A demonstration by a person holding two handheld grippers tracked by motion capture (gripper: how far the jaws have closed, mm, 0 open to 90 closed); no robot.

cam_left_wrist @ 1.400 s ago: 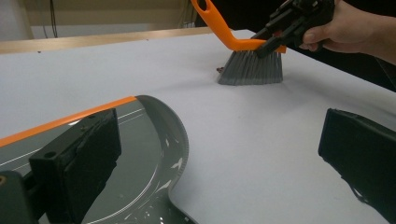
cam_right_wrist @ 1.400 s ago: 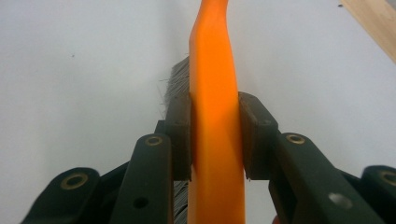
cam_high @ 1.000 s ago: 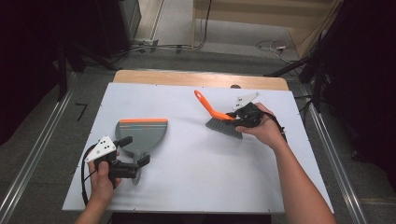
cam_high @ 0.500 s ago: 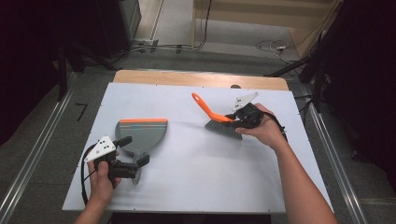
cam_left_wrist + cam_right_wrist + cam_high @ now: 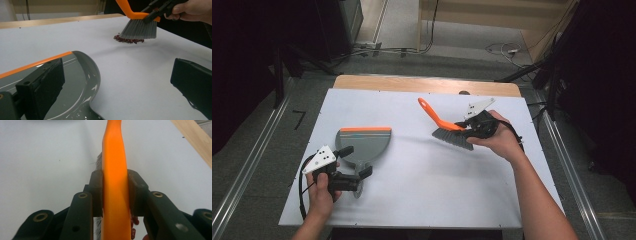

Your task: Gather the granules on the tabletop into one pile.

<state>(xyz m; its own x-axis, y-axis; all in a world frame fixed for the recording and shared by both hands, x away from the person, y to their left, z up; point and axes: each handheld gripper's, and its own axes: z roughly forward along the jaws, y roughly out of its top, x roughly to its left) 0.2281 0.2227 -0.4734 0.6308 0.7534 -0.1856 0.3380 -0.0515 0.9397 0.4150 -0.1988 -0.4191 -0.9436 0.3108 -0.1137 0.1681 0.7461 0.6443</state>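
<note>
the white table (image 5: 422, 195) carries all the work; places below are given relative to the grey dustpan (image 5: 364, 145).

dustpan lies flat on the table, its orange-edged lip (image 5: 364, 129) on the side away from the person, its round handle end toward the person. in the left gripper view its grey pan (image 5: 75, 82) and orange edge (image 5: 35, 64) sit directly under and between the jaws.

left gripper (image 5: 354, 162) is at the handle end of the dustpan, held in the left hand (image 5: 319, 192). jaws are spread wide: one pad over the pan's handle end, the other over bare table beside it, neither seen pressing on anything. whether the near pad touches the pan i cannot tell.

brush (image 5: 451, 131) is well to the right of the dustpan, across a stretch of bare table. orange handle (image 5: 432, 112) tilts up and away from the person; grey bristles (image 5: 140, 30) point down to the table surface.

right gripper (image 5: 469, 126), in the right hand (image 5: 497, 140), is pinched tight on the orange brush handle (image 5: 113, 195), one pad on each flat side.

a small heap of dark red bits (image 5: 128, 40) lies on the table at the bristle tips, on the dustpan's side of the brush. some red bits also show beneath the handle in the right gripper view (image 5: 133, 225).
</note>
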